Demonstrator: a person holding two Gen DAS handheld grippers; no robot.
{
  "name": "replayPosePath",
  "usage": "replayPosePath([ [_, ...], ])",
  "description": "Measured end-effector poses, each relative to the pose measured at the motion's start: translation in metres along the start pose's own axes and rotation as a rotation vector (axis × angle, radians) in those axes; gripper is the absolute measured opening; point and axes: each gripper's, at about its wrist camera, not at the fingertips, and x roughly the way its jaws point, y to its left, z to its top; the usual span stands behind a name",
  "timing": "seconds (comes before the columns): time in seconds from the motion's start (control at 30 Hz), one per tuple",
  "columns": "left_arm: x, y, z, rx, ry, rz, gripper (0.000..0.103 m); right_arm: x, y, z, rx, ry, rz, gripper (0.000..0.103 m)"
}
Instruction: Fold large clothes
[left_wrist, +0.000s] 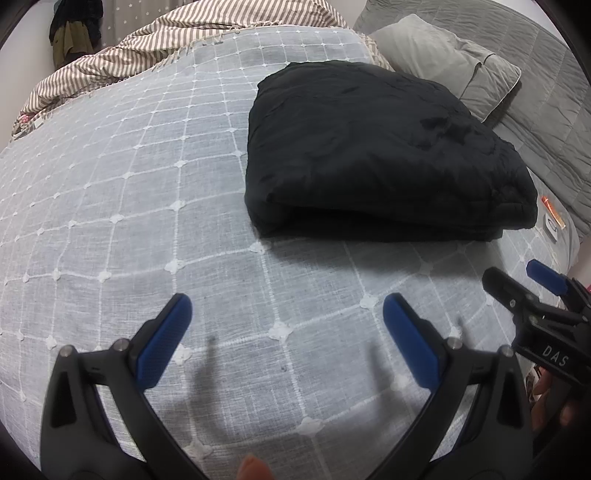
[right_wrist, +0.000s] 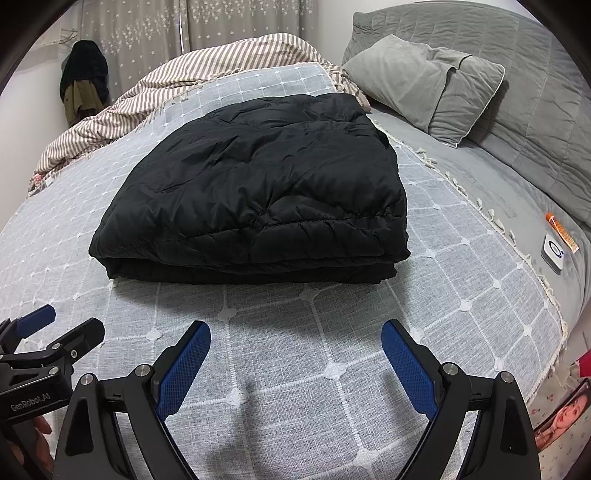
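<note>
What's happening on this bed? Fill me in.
A person is folding large clothes with a handheld gripper in each hand. The black puffer jacket lies folded into a thick, neat stack on the grey checked bedspread. The left gripper and right gripper both hover above the bedspread in front of it, jaws wide open, holding nothing. From how it lies, the fold looks finished or nearly so.

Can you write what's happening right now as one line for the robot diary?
stage: folding looks done | black jacket: folded, lying on bed cover | left gripper: open, empty | right gripper: open, empty | touching jacket: no
</note>
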Motion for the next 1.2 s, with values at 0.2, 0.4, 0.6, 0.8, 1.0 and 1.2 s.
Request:
replayPosePath([
  [0.2,0.0,-0.001,0.0,0.0,0.001,0.0,0.103,0.0,0.0,0.0,0.002,0.0,0.0,0.095],
  [0.4,-0.003,-0.002,0.001,0.005,0.007,-0.015,0.103,0.001,0.0,-0.001,0.001,-0.002,-0.005,0.095],
  [0.6,-0.003,0.002,0.003,-0.012,0.021,-0.033,0.103,0.002,0.002,-0.002,0.002,0.0,-0.01,0.095],
  [0.8,0.002,0.007,0.005,-0.042,0.046,-0.049,0.103,0.002,-0.001,-0.002,0.011,-0.002,-0.012,0.095],
  [1.0,0.008,0.006,0.002,-0.05,0.074,-0.065,0.103,0.0,-0.003,-0.002,0.017,-0.005,-0.012,0.095],
  [1.2,0.008,0.001,0.0,-0.033,0.069,-0.063,0.103,0.0,-0.006,-0.001,0.02,-0.003,-0.009,0.095],
])
